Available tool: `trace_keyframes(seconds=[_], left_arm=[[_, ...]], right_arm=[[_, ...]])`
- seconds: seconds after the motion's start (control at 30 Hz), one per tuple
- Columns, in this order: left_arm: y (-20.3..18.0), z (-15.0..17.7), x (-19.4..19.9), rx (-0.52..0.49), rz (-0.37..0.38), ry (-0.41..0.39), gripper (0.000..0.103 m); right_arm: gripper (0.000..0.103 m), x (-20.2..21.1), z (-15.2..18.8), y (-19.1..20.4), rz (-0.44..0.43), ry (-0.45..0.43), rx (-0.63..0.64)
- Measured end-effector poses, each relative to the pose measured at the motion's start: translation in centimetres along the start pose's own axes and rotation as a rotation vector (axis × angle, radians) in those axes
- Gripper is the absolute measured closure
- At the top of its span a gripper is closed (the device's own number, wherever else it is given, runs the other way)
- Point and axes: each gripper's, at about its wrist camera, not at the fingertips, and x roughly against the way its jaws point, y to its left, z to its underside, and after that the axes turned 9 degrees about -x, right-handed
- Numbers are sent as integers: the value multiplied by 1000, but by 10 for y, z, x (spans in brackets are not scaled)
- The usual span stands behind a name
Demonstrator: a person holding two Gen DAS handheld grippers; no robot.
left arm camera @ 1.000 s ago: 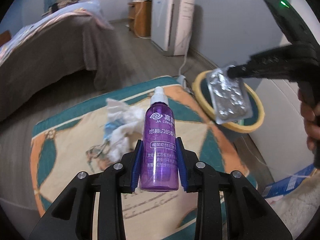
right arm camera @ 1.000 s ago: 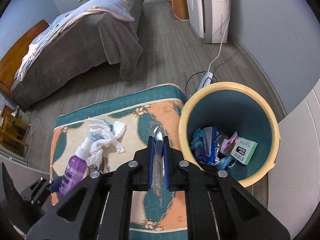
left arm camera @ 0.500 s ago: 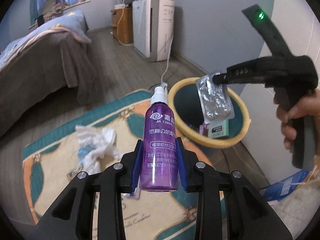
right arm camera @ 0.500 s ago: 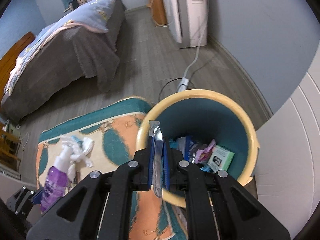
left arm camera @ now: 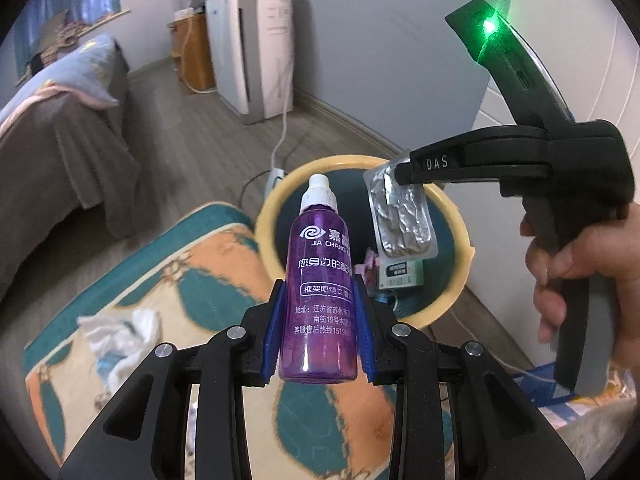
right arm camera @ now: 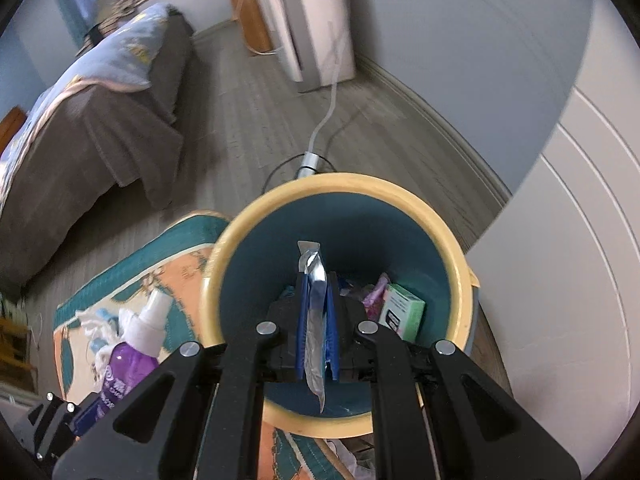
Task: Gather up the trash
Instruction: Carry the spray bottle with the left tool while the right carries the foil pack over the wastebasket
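My left gripper [left arm camera: 320, 304] is shut on a purple spray bottle [left arm camera: 322, 292] with a white cap, held upright just short of the bin's near rim. The bin [left arm camera: 276, 208] is yellow-rimmed with a teal inside and holds several pieces of trash. My right gripper [right arm camera: 317, 280] is shut on a silver blister pack [right arm camera: 314, 324], seen edge-on directly over the bin's [right arm camera: 456, 280] opening. In the left wrist view the right gripper [left arm camera: 394, 172], in a person's hand [left arm camera: 580, 264], holds that blister pack [left arm camera: 404, 216] over the bin. The bottle [right arm camera: 128, 364] shows at lower left in the right wrist view.
Crumpled white tissues [left arm camera: 120, 328] lie on the patterned rug [left arm camera: 192, 264] to the left. A power strip and cable [right arm camera: 310, 164] lie on the floor behind the bin. A bed [left arm camera: 52, 120] stands at left, a white appliance [left arm camera: 256, 48] by the far wall, a white panel [right arm camera: 568, 240] at right.
Both grippers have travelled toward the bin with their loads. The blister pack went from beside the rug to over the bin's opening; the bottle came up to the rim.
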Motion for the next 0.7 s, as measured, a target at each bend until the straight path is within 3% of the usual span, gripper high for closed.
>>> trace_keyframes(seconds=[0.23, 0.57, 0.63, 0.7], left_arm=[[-8, -17, -35, -11, 23, 45, 70], [-9, -37, -45, -39, -18, 2, 69], [-7, -35, -43, -32, -27, -16, 67], [-5, -34, -42, -21, -23, -25, 51]], right_arm=[[95, -2, -1, -11, 8, -14, -54], [94, 10, -6, -19, 18, -94, -113], [85, 11, -7, -20, 18, -100, -117], [71, 11, -7, -19, 23, -106, -113]])
